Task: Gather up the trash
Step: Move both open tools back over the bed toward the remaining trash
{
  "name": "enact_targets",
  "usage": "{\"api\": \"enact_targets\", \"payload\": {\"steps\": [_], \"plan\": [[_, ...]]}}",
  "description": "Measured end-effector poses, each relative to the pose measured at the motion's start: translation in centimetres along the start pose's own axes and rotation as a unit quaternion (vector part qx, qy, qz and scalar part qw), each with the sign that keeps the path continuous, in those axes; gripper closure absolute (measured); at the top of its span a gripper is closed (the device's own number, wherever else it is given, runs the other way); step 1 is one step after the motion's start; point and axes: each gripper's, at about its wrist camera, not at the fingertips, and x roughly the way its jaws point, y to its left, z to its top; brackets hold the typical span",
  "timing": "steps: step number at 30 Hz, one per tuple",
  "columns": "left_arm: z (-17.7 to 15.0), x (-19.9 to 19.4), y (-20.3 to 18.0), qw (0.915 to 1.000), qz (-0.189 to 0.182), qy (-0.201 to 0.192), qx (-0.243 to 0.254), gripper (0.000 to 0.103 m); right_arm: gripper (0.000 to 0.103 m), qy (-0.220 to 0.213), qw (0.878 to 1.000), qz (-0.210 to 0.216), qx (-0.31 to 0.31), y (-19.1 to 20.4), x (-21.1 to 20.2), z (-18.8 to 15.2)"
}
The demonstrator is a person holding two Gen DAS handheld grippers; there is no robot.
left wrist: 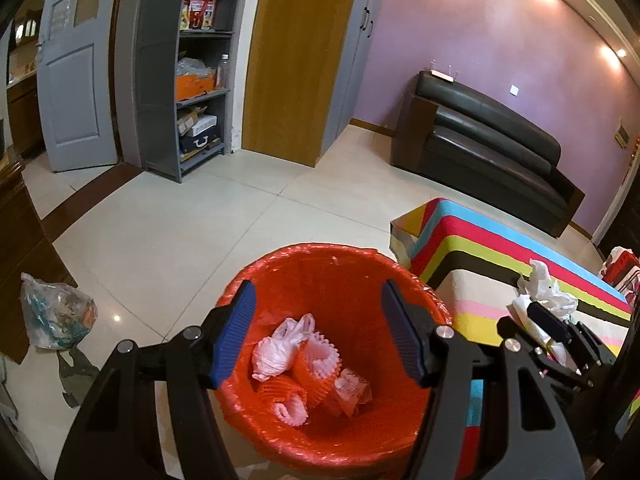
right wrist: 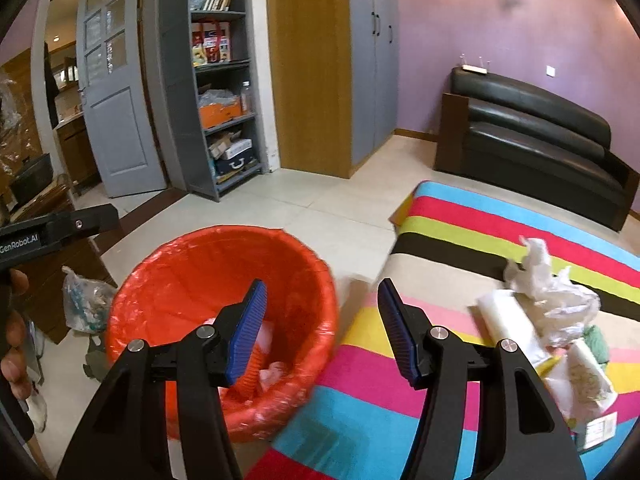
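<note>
An orange-lined trash bin (left wrist: 280, 268) stands on the floor beside a striped table. It holds a white plastic bag (left wrist: 280, 344), orange foam nets (left wrist: 316, 364) and a wrapper. My left gripper (left wrist: 318, 334) is open and empty, right above the bin's mouth. In the right wrist view my right gripper (right wrist: 322, 330) is open and empty, over the gap between the bin (right wrist: 168, 264) and the table edge. A heap of white crumpled bags and paper trash (right wrist: 548, 308) lies on the table to its right; it also shows in the left wrist view (left wrist: 544, 288).
The striped tablecloth (right wrist: 460, 208) covers the table on the right. A clear bag of rubbish (left wrist: 56, 312) lies on the floor at left. A grey shelf unit (left wrist: 188, 80), a door and a black sofa (left wrist: 492, 140) stand farther back across tiled floor.
</note>
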Motion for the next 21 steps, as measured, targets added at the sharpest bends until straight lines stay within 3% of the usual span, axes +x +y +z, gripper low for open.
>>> {"api": "enact_targets", "payload": {"steps": [21], "plan": [[-0.2, 0.8, -6.0, 0.9984, -0.053, 0.001, 0.021, 0.04, 0.041, -0.023, 0.997, -0.075, 0.024, -8.3, -6.0, -0.7]]}}
